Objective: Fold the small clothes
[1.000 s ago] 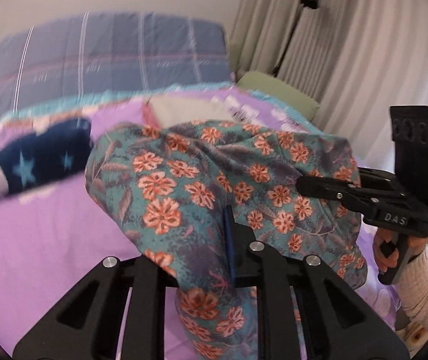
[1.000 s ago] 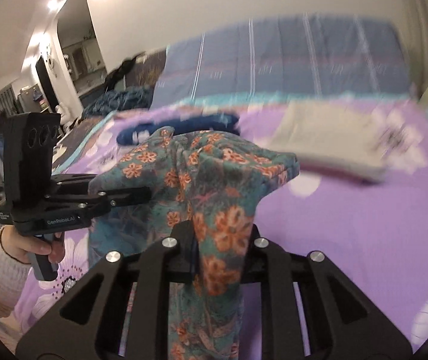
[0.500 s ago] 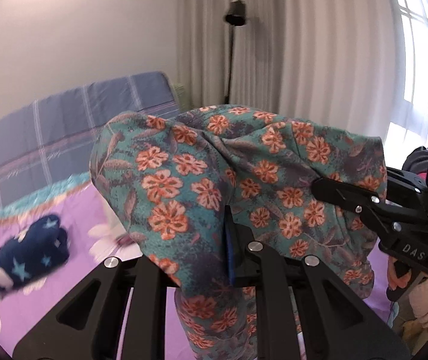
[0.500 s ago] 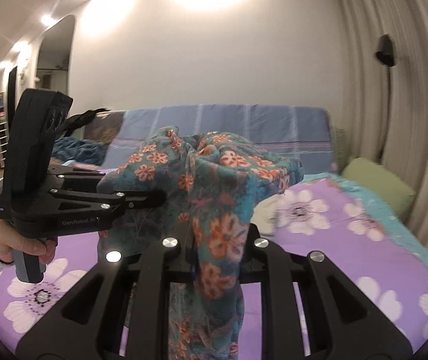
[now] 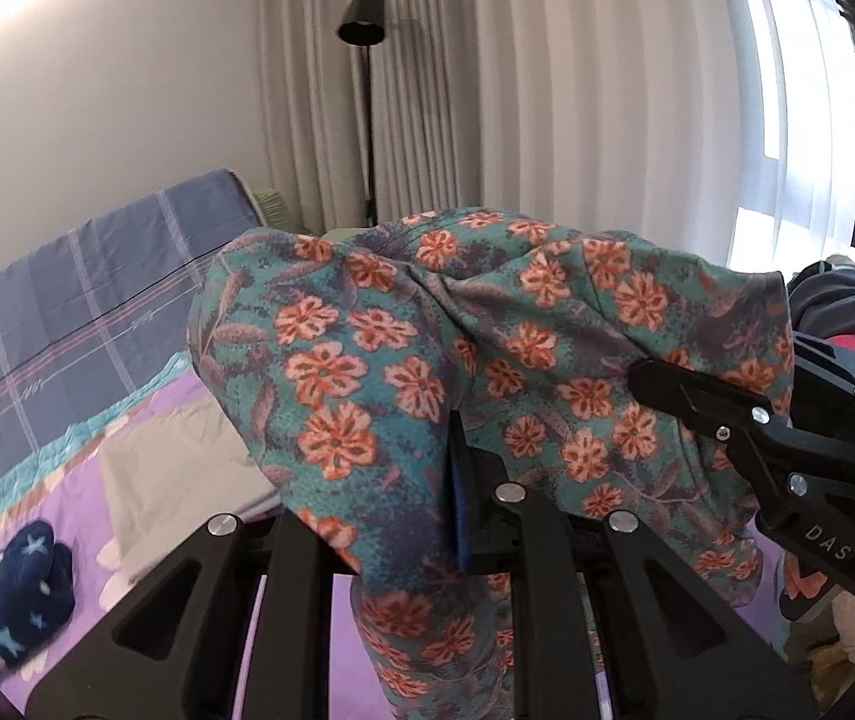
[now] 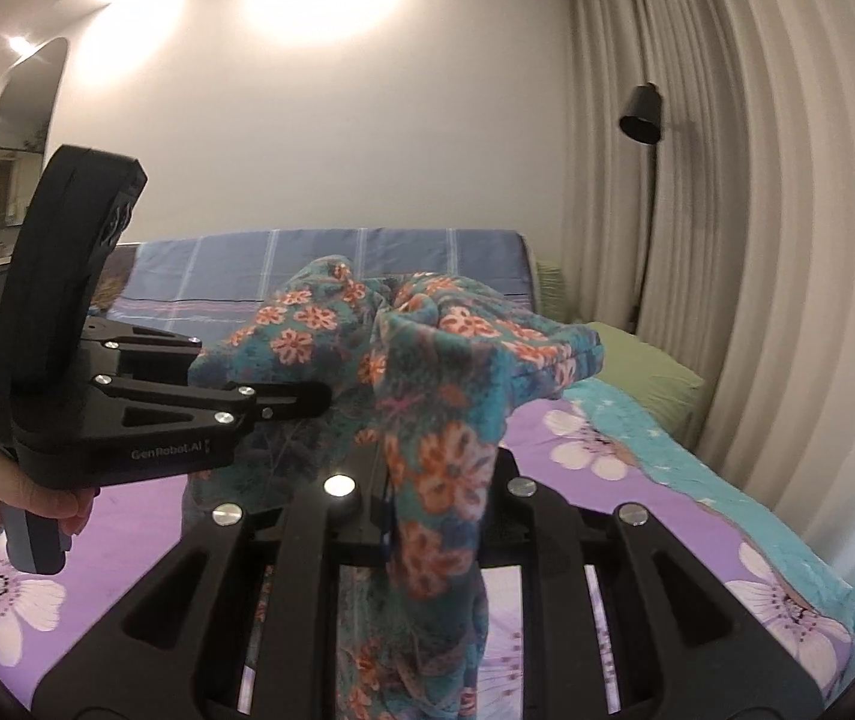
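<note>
A teal garment with orange flowers (image 5: pixel 487 360) hangs in the air above the bed, bunched and draped over both grippers. My left gripper (image 5: pixel 457 480) is shut on one part of it; it also shows in the right wrist view (image 6: pixel 307 396) at the left, held by a hand. My right gripper (image 6: pixel 388 498) is shut on another part of the garment (image 6: pixel 445 468); it shows at the right in the left wrist view (image 5: pixel 667 384). The two grippers are close together. The fingertips are hidden by cloth.
The bed has a purple flowered sheet (image 6: pixel 637 516) and a blue plaid cover (image 5: pixel 67 312). A grey folded cloth (image 5: pixel 187 468) and a rolled navy star-print item (image 5: pixel 19 588) lie on it. A green pillow (image 6: pixel 637 372), floor lamp (image 5: pixel 364 24) and curtains (image 5: pixel 577 120) stand behind.
Both grippers have lifted the floral garment higher and tilted upward, so the wall, lamp and curtains now fill the views. Both stay shut on the cloth.
</note>
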{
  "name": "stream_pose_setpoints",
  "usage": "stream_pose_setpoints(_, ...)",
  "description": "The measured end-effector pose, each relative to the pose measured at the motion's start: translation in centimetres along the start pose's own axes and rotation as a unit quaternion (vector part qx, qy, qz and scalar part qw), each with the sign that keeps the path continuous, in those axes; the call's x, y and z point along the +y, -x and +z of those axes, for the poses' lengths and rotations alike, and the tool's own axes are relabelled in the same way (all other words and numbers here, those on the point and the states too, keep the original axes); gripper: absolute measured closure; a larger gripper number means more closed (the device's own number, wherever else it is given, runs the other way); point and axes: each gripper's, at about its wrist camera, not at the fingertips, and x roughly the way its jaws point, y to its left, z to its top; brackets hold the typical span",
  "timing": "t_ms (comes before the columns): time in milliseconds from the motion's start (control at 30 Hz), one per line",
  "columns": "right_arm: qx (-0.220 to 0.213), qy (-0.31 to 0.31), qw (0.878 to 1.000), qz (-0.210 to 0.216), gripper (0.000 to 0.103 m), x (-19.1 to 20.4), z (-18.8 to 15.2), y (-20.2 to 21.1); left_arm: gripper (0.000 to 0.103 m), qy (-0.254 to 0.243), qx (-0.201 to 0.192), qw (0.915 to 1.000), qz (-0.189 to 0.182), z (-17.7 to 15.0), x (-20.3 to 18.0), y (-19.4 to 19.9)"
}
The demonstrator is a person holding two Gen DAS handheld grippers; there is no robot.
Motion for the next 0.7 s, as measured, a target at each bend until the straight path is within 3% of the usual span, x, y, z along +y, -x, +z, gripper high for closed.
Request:
stream_pose_setpoints(133,0.004,-0.007,1.0,-0.021,0.086,-2.3,0.1,-1.3,0.087,-0.008,0.007,0.9999,-0.006,1.7,0.3,-3.4)
stream_pose_setpoints(433,0.027,-0.019,0.997,-0.076,0.086,-7.9,1.5,-9.1,0.087,-0.01,0.015,0.9998,0.006,5.4,0.8,-11.4)
stream_pose_setpoints(700,0.072,-0.048,0.991,-0.102,0.086,-12.8,1.0,-15.4,0.087,-0.02,0.05,0.9981,0.031,6.5,0.3,-18.4)
